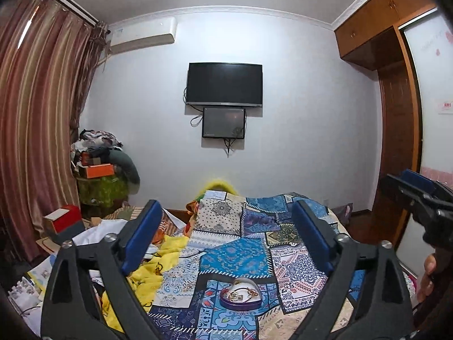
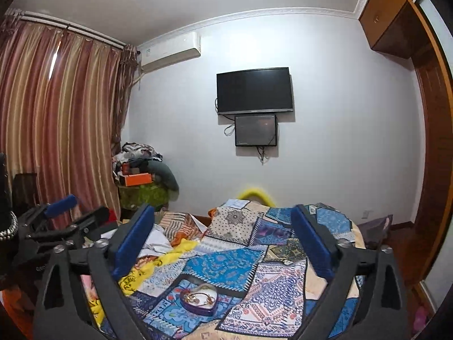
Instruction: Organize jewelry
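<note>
A purple heart-shaped jewelry box (image 1: 241,297) with a white lining sits open on the patchwork bedspread (image 1: 235,255). Gold chains and a pendant lie inside it. It also shows in the right wrist view (image 2: 200,300). My left gripper (image 1: 226,238) is open and empty, held above and behind the box. My right gripper (image 2: 223,243) is open and empty too, above the box, which lies slightly to its left. The right gripper shows at the right edge of the left wrist view (image 1: 419,198). The left gripper shows at the left of the right wrist view (image 2: 65,215).
A yellow cloth (image 1: 158,266) and papers lie on the bed's left side. A red box (image 1: 63,218) and a cluttered stand with an orange box (image 1: 99,170) are by the striped curtain (image 1: 36,130). A TV (image 1: 224,83) hangs on the far wall. A wooden wardrobe (image 1: 396,130) stands at right.
</note>
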### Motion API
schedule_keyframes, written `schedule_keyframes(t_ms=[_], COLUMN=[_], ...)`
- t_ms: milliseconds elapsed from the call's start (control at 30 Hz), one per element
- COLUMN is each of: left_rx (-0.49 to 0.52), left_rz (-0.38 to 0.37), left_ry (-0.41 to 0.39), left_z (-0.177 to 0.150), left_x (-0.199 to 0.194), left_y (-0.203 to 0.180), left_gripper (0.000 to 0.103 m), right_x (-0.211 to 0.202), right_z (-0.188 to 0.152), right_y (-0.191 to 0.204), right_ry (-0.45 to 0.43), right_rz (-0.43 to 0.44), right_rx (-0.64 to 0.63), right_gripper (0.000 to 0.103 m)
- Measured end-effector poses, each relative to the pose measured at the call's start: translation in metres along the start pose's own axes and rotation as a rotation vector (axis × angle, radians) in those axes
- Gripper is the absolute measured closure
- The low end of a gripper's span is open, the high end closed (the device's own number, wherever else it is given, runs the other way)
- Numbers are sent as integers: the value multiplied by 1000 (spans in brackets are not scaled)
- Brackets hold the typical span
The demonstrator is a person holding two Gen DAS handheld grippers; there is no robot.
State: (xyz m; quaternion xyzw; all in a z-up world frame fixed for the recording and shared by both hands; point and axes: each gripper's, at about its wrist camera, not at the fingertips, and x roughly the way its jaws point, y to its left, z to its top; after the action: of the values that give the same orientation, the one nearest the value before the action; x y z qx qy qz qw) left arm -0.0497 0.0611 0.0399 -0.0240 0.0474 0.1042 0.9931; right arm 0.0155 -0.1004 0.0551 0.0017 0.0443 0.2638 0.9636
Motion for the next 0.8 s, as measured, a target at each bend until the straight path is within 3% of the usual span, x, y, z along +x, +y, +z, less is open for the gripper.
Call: schedule_keyframes(t_ms=[800], left_rx=[-11], left_rz=[-12], left_ry=[-2], left_z=[-7], left_x=[-5], left_y=[-1], left_gripper=[2], right_x=[-10], right_z=[-12], right_y=[-5], right_ry=[31], right_rz=[-1], right_rx=[9], right_gripper=[0])
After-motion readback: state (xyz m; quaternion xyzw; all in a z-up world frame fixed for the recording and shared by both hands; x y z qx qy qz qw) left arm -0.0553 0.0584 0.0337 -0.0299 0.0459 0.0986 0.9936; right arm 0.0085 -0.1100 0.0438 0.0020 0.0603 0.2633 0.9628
